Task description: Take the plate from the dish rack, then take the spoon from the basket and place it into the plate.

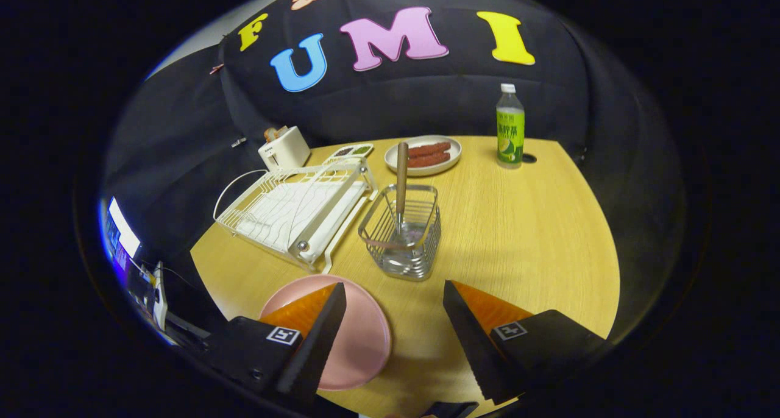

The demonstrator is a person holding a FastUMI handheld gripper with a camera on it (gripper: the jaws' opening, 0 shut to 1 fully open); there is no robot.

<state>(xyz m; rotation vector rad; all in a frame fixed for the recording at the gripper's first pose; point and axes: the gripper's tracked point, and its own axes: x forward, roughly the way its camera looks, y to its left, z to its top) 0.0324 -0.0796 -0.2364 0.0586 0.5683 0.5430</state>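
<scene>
I see the wooden-handled spoon (401, 183) standing nearly upright in the square silver wire basket (403, 238), its long axis vertical, handle end pointing up and a little away from me, its metal bowl end down on the basket floor. The basket's wire walls ring the lower half of the spoon, so only the handle rises free above the rim.

The round pink plate (359, 339) lies flat on the pale wooden table (524, 235), out of the white wire dish rack (298, 208), which sits just beyond it and beside the basket's left side. My gripper (395, 293) hangs released, its fingers spread wide with nothing between them but bare table; the left finger (317, 339) overlaps the plate's near left part from above, though I cannot tell whether it touches. The basket with the spoon is just ahead of the fingertips, roughly centred between them.

Farther back stand a white plate of reddish sausages (423, 155), a green-labelled clear bottle (510, 127), a small white toaster (284, 147) and a shallow tray with compartments (350, 152).
</scene>
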